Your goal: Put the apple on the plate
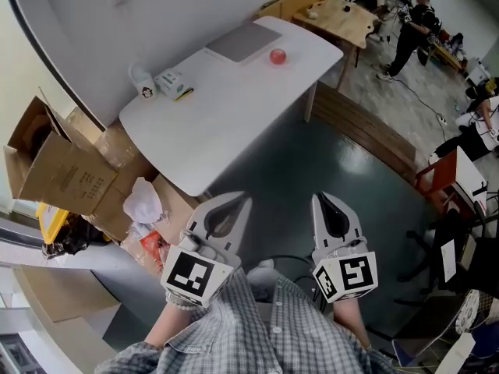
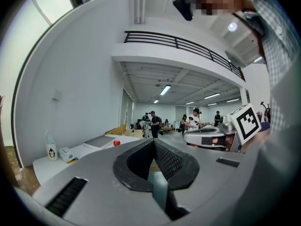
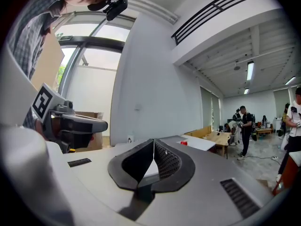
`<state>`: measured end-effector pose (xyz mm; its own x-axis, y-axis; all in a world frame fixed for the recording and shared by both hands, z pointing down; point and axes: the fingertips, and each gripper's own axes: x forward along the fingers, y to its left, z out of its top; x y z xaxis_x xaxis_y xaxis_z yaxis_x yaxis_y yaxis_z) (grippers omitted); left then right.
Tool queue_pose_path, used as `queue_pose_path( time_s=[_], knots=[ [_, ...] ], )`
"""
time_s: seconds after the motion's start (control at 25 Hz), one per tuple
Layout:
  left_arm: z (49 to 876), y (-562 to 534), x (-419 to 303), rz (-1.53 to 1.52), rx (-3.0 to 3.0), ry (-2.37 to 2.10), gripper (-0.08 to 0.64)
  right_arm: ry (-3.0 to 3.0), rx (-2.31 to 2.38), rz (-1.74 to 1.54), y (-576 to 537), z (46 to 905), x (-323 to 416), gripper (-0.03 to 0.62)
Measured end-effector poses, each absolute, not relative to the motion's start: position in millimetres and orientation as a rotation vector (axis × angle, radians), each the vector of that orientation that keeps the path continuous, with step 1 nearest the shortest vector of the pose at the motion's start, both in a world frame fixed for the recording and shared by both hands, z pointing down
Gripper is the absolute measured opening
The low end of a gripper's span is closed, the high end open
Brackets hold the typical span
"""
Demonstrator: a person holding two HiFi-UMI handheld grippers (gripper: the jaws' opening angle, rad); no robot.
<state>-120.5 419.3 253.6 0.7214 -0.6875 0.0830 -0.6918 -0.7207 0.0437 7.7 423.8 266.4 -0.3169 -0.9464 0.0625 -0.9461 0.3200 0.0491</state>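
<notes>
A small red apple (image 1: 277, 56) lies on the far end of a white table (image 1: 226, 123), right beside a flat grey rectangular slab (image 1: 243, 42); I see no round plate. Both grippers are held close to my body, over the dark floor and well short of the table. My left gripper (image 1: 238, 202) is shut with nothing in it, and so is my right gripper (image 1: 323, 199). The left gripper view has the apple (image 2: 116, 143) far beyond the closed tips (image 2: 153, 142). From the right gripper (image 3: 154, 141) the apple (image 3: 183, 143) is a distant red dot.
A small bottle (image 1: 142, 80) and a little carton (image 1: 173, 84) stand at the table's left end. Cardboard boxes (image 1: 54, 170) and crumpled bags (image 1: 144, 205) crowd the floor to the left. A wooden table (image 1: 343, 14), people (image 1: 409, 22) and a red chair (image 1: 440, 174) are at the right.
</notes>
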Motion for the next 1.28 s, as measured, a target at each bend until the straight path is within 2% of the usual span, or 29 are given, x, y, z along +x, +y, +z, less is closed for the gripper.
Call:
queue_pose_path(
  time_s=[0.44, 1.28],
  knots=[
    [250, 378, -63, 0.064, 2.846, -1.199, 0.007, -2.463, 1.731, -0.129, 382, 266, 61, 0.021],
    [268, 332, 17, 0.132, 2.919, -0.932, 0.008, -2.273, 1.944, -0.041, 365, 287, 139, 0.02]
  ],
)
